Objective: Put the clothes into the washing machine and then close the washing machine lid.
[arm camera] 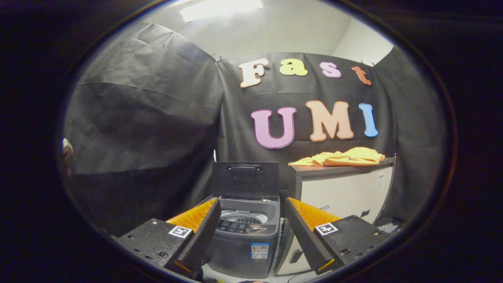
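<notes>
Spread, empty gripper (251, 220) frames the washing machine (245, 236) (lid up); it should rise toward the clothes (342, 157) on the cabinet (346, 188).

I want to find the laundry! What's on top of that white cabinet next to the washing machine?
A crumpled pile of yellow-orange clothes lies on the white cabinet's dark top. What's beneath the pile is covered. The gripper's fingers are open, holding nothing.

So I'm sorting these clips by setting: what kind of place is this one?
Probably a staged recording booth set up as a laundry corner, not a real home: black cloth walls, a small top-loading washing machine with its lid up, and yellow clothes on a cabinet. The gripper is open, holding nothing.
</notes>
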Motion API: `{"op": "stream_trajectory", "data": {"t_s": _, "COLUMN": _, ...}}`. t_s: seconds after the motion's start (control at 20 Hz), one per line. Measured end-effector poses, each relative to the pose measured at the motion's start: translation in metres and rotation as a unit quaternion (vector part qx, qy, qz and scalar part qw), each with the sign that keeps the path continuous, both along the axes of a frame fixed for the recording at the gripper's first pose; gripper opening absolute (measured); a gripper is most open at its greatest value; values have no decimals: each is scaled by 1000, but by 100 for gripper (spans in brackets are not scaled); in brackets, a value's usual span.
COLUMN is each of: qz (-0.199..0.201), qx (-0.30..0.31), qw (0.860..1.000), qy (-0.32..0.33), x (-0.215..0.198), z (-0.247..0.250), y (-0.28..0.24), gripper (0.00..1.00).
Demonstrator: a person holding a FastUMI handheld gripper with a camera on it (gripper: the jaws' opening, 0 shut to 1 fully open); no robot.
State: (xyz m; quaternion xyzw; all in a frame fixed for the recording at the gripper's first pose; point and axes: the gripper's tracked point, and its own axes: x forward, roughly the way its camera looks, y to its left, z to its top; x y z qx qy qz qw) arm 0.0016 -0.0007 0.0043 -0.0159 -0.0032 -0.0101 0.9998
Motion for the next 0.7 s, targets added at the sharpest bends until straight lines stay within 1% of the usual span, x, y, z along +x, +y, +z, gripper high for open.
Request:
{"op": "stream_trajectory", "data": {"t_s": 0.2, "qz": -11, "qx": -7, "qw": 1000, "qy": -6, "x": 3, "z": 2, "y": -4, "gripper": 98}}
{"op": "stream_trajectory", "data": {"t_s": 0.3, "qz": -23, "qx": -14, "qw": 1000, "qy": -6, "x": 6, "z": 2, "y": -13, "gripper": 98}}
{"op": "stream_trajectory", "data": {"t_s": 0.55, "qz": -44, "qx": -23, "qw": 999, "qy": 17, "x": 20, "z": -1, "y": -37, "gripper": 99}}
{"op": "stream_trajectory", "data": {"t_s": 0.7, "qz": -76, "qx": -43, "qw": 996, "qy": 23, "x": 28, "z": 5, "y": -62, "gripper": 99}}
